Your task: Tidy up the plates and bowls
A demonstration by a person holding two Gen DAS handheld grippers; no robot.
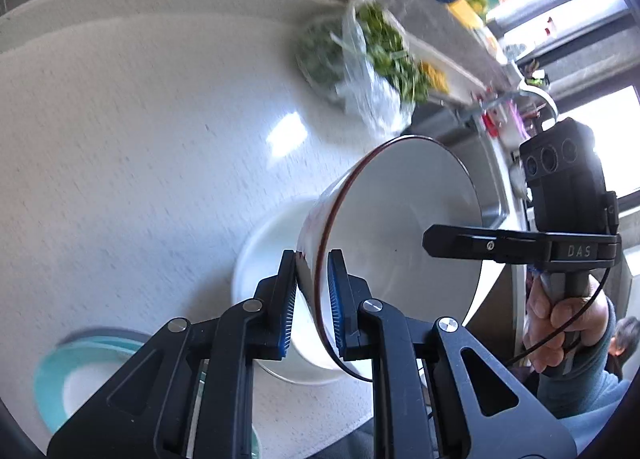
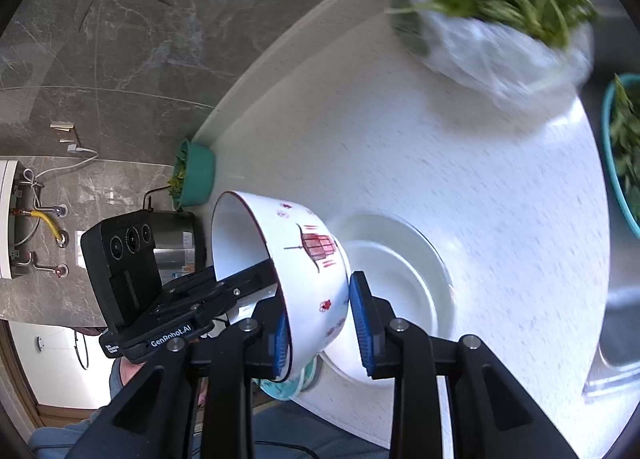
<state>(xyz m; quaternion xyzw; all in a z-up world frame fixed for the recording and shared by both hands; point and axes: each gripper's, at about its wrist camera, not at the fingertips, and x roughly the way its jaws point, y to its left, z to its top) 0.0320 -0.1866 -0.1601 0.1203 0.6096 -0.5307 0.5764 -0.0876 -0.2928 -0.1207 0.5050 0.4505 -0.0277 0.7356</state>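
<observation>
A white bowl [image 1: 400, 219] with a thin red rim and red drawings on its outside [image 2: 304, 251] hangs tilted above the pale counter. My left gripper [image 1: 312, 259] is shut on the bowl's rim, one blue pad inside and one outside. On the opposite side my right gripper [image 2: 318, 299] is shut on the wall too; in the left wrist view the right gripper [image 1: 480, 247] reaches into the bowl. The right wrist view shows the left gripper [image 2: 244, 279] at the far rim. Under the bowl a white plate [image 2: 400, 279] lies on the counter. A teal plate [image 1: 52, 371] sits near the counter's edge.
A plastic bag of greens [image 2: 500, 19] lies at the back of the counter [image 1: 140, 139]. A teal bowl of greens [image 2: 196, 179] stands by the grey wall, another teal basin [image 2: 616, 163] at the right. A steel sink [image 2: 616, 339] is at the right. A person's hand [image 1: 560, 323] holds the right gripper.
</observation>
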